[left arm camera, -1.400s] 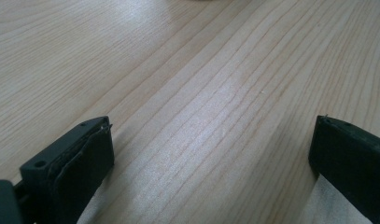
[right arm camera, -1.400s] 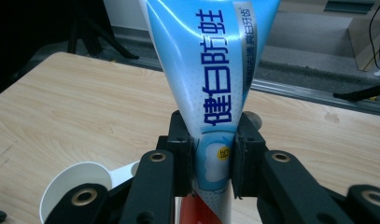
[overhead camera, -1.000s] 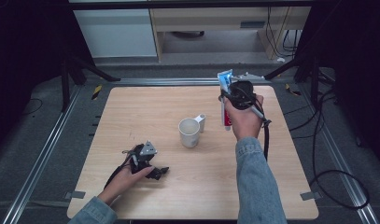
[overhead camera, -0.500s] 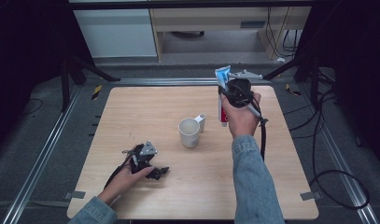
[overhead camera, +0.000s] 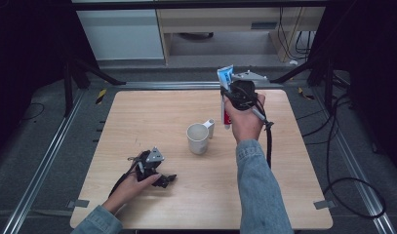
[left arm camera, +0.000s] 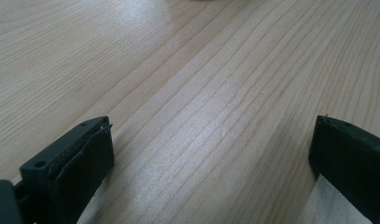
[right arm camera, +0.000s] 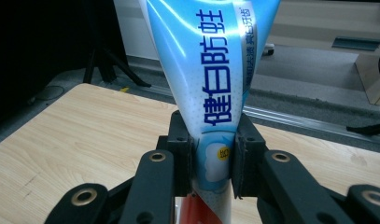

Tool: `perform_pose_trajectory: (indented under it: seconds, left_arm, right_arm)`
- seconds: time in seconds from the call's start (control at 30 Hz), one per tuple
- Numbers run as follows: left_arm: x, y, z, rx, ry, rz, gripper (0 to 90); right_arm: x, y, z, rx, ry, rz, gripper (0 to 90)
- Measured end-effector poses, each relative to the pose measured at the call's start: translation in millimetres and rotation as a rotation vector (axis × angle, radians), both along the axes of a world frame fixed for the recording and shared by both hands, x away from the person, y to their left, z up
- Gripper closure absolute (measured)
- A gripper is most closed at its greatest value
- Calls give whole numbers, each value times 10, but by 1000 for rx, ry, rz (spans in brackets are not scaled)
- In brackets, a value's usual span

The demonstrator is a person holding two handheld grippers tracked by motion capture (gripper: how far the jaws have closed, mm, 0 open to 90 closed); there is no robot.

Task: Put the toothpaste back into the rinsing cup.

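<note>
Fingers (right arm camera: 180, 154) of the right gripper (right arm camera: 211, 161) squeeze the toothpaste tube (right arm camera: 211, 70), held upright above the worktop (overhead camera: 137, 122) beside the white mug (overhead camera: 198, 138). Left gripper (left arm camera: 211, 154) rests wide apart.

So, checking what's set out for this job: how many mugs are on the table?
1. A white mug stands near the middle of the wooden table, just left of the toothpaste tube held upright above it.
</note>
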State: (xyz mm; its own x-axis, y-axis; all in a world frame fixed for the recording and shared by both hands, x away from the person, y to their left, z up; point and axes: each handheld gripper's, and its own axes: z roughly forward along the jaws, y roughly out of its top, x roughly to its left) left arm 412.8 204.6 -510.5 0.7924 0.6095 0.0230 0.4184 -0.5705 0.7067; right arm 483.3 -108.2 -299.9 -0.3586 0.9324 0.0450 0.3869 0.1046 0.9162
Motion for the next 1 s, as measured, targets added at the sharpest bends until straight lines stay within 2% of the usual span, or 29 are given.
perform_pose_trajectory:
  seconds: [0.67, 1.0]
  left_arm:
    - [0, -1, 0, -1, 0, 1, 0]
    - [0, -1, 0, -1, 0, 1, 0]
  right_arm:
    - [13, 192, 4, 18, -30, 35, 731]
    - [0, 277, 4, 48, -44, 54, 731]
